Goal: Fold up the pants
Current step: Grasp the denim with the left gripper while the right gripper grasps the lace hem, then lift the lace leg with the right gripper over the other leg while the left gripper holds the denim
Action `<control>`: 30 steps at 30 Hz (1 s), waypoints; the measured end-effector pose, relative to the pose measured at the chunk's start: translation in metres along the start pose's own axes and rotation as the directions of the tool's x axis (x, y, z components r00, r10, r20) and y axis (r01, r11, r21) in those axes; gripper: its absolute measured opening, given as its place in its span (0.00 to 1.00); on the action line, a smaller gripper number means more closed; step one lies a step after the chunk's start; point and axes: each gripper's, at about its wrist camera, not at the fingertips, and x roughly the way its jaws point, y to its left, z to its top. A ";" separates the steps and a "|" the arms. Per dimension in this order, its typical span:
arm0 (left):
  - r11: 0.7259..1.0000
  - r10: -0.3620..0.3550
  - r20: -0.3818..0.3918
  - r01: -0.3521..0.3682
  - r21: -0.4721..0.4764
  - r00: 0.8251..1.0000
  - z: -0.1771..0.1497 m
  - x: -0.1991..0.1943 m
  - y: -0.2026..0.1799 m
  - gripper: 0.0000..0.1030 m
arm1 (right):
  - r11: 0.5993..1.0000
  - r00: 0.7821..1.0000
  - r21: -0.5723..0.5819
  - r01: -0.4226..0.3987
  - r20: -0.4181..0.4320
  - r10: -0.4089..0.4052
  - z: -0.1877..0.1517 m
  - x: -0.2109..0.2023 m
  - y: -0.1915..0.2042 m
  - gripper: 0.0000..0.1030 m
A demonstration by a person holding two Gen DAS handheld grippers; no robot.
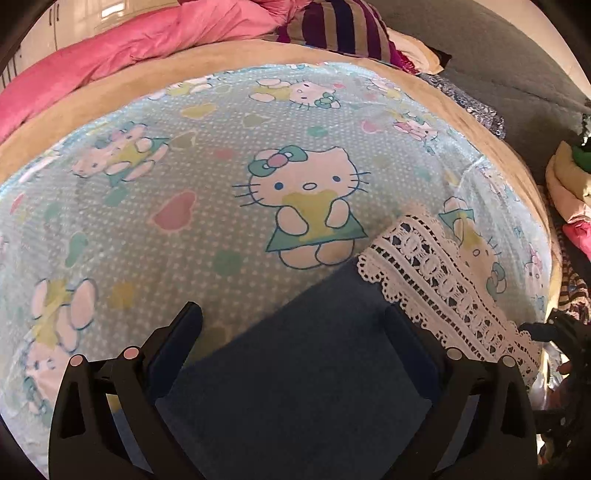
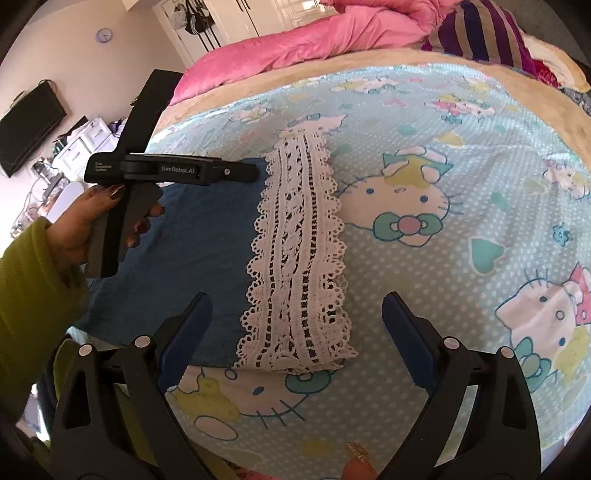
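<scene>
Dark blue pants (image 2: pixel 207 229) lie flat on a Hello Kitty blanket (image 2: pixel 443 122), folded into a rectangle. Their white lace hem (image 2: pixel 299 240) runs across the right end. My right gripper (image 2: pixel 297 299) hovers open just above the near end of the lace, with nothing between its fingers. A hand in a green sleeve holds my left gripper (image 2: pixel 253 171) over the far edge of the blue cloth, its tip next to the lace. In the left wrist view the left gripper (image 1: pixel 291 314) is open over the pants (image 1: pixel 295 369), and the lace hem (image 1: pixel 436 280) lies to its right.
A pink duvet (image 2: pixel 314 40) and a striped pillow (image 2: pixel 476 33) are bunched at the far side of the bed. A pile of clothes (image 1: pixel 569 192) sits off the bed's right edge. A wall TV (image 2: pixel 29 129) and white drawers (image 2: pixel 85 144) stand at the left.
</scene>
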 end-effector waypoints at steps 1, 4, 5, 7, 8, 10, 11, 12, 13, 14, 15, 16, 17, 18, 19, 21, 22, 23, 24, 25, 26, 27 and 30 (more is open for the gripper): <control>1.000 0.002 -0.003 -0.002 0.005 1.000 0.000 0.002 0.000 0.95 | 1.000 1.000 0.007 -0.002 -0.003 0.002 0.000 0.001 -0.001 0.85; 1.000 0.011 0.009 -0.012 0.022 1.000 0.001 0.006 -0.004 0.94 | 1.000 1.000 0.027 -0.006 -0.011 0.006 0.001 0.006 -0.003 0.84; 1.000 0.008 0.012 -0.008 0.024 1.000 0.002 0.007 -0.005 0.94 | 1.000 1.000 0.031 -0.006 -0.012 0.007 0.002 0.007 -0.003 0.84; 0.998 -0.017 0.025 0.016 0.052 1.000 0.003 0.006 -0.012 0.79 | 0.999 1.000 0.044 -0.019 -0.011 0.019 0.003 0.009 -0.001 0.84; 0.997 -0.024 0.033 0.021 0.074 0.999 0.003 0.005 -0.017 0.75 | 0.998 0.999 0.051 -0.029 -0.012 0.029 0.003 0.010 0.000 0.84; 0.992 -0.003 0.038 -0.002 0.129 0.999 0.001 0.005 -0.027 0.67 | 0.997 0.999 0.063 -0.044 -0.015 0.045 0.004 0.013 0.001 0.84; 0.991 0.004 0.031 -0.008 0.134 1.000 0.001 0.007 -0.029 0.66 | 0.997 0.999 0.063 -0.045 -0.016 0.046 0.005 0.014 0.002 0.81; 0.992 -0.004 0.029 0.000 0.128 1.000 0.001 0.007 -0.030 0.60 | 0.996 0.998 0.060 -0.061 -0.019 0.063 0.005 0.016 0.006 0.78; 0.994 -0.030 0.026 0.027 0.107 0.999 0.002 0.008 -0.028 0.53 | 0.996 0.997 0.057 -0.071 -0.025 0.073 0.005 0.017 0.008 0.71; 0.995 -0.048 0.024 0.045 0.091 0.999 0.002 0.008 -0.027 0.49 | 0.996 0.997 0.051 -0.071 -0.029 0.073 0.005 0.018 0.011 0.67; 0.995 -0.068 0.019 0.066 0.073 0.998 0.002 0.009 -0.026 0.42 | 0.997 0.997 0.035 -0.067 -0.031 0.068 0.006 0.019 0.014 0.66; 0.995 -0.075 0.015 0.073 0.064 0.997 0.001 0.009 -0.026 0.36 | 0.998 0.998 0.027 -0.061 -0.028 0.061 0.006 0.019 0.016 0.61; 0.995 -0.081 0.014 0.080 0.060 0.997 0.000 0.009 -0.027 0.31 | 0.998 0.998 0.030 -0.058 -0.026 0.059 0.005 0.019 0.015 0.52; 0.994 -0.091 0.015 0.090 0.058 0.996 -0.001 0.009 -0.029 0.24 | 0.998 0.998 0.039 -0.059 -0.021 0.060 0.006 0.019 0.013 0.46; 0.994 -0.086 0.019 0.085 0.063 0.996 -0.003 0.009 -0.031 0.21 | 0.997 0.998 0.050 -0.066 -0.015 0.066 0.006 0.018 0.010 0.27; 0.995 -0.085 0.034 0.082 0.064 0.996 -0.004 0.007 -0.032 0.19 | 0.990 0.993 0.083 -0.112 -0.013 0.114 0.007 0.018 0.006 0.19; 0.994 -0.094 0.041 0.092 0.059 0.995 -0.005 0.006 -0.032 0.17 | 0.992 0.994 0.071 -0.107 -0.007 0.107 0.008 0.017 0.009 0.19; 0.994 -0.105 0.049 0.102 0.050 0.993 -0.006 0.005 -0.030 0.16 | 0.993 0.995 0.058 -0.104 0.001 0.104 0.009 0.016 0.013 0.19; 0.993 -0.117 0.055 0.115 0.036 0.992 -0.007 0.003 -0.027 0.14 | 0.993 0.994 0.050 -0.108 0.014 0.108 0.010 0.014 0.016 0.19; 0.991 -0.135 0.064 0.135 0.015 0.989 -0.008 0.001 -0.023 0.13 | 0.992 0.993 0.037 -0.117 0.027 0.116 0.012 0.010 0.021 0.19; 0.989 -0.148 0.074 0.148 0.001 0.986 -0.009 -0.002 -0.020 0.12 | 0.993 0.992 0.015 -0.120 0.039 0.120 0.015 0.007 0.027 0.18; 0.987 -0.157 0.085 0.158 -0.009 0.984 -0.010 -0.005 -0.019 0.11 | 0.993 0.992 -0.006 -0.120 0.048 0.120 0.017 0.005 0.032 0.18; 0.985 -0.163 0.125 0.168 -0.026 0.979 -0.013 -0.022 -0.013 0.11 | 0.988 0.987 -0.067 -0.138 0.070 0.143 0.023 -0.003 0.050 0.18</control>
